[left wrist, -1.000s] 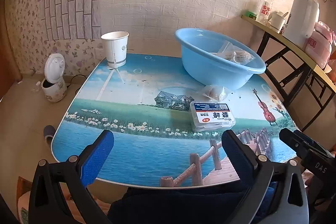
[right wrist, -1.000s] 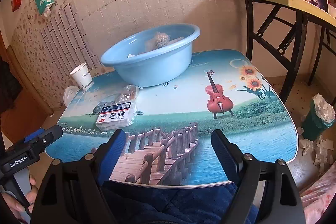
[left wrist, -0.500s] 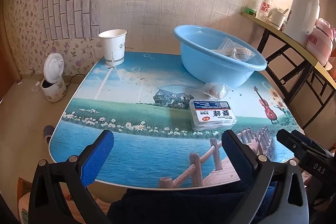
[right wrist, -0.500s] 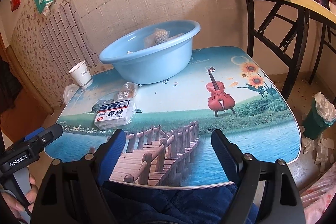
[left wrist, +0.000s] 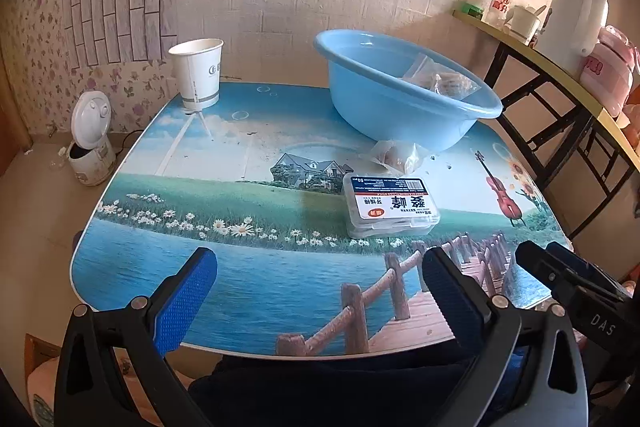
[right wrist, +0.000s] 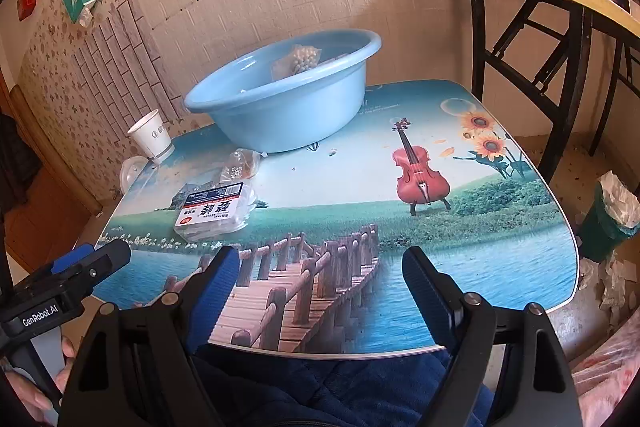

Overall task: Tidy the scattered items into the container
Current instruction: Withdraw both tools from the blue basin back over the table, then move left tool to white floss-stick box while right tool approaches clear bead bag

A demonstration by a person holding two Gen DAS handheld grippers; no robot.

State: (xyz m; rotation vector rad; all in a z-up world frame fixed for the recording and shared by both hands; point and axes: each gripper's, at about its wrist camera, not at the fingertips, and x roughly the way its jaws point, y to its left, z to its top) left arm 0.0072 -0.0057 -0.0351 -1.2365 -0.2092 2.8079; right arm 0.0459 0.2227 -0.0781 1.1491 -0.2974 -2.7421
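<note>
**Two items left outside the basin, both grippers idle**

Left gripper and right gripper hover at the near edge of the desk, jaws wide and empty. The clear plastic box lies flat mid-desk; a crumpled clear bag sits just beyond it, beside the blue basin, which already holds bagged items.

Likely next step: take the box. Best to close across its short sides, lift it over the rim, then release low.

The left view shows a paper cup plainly and a rice cooker on the floor. The right view alone shows the bin and scattered tissue.
</note>
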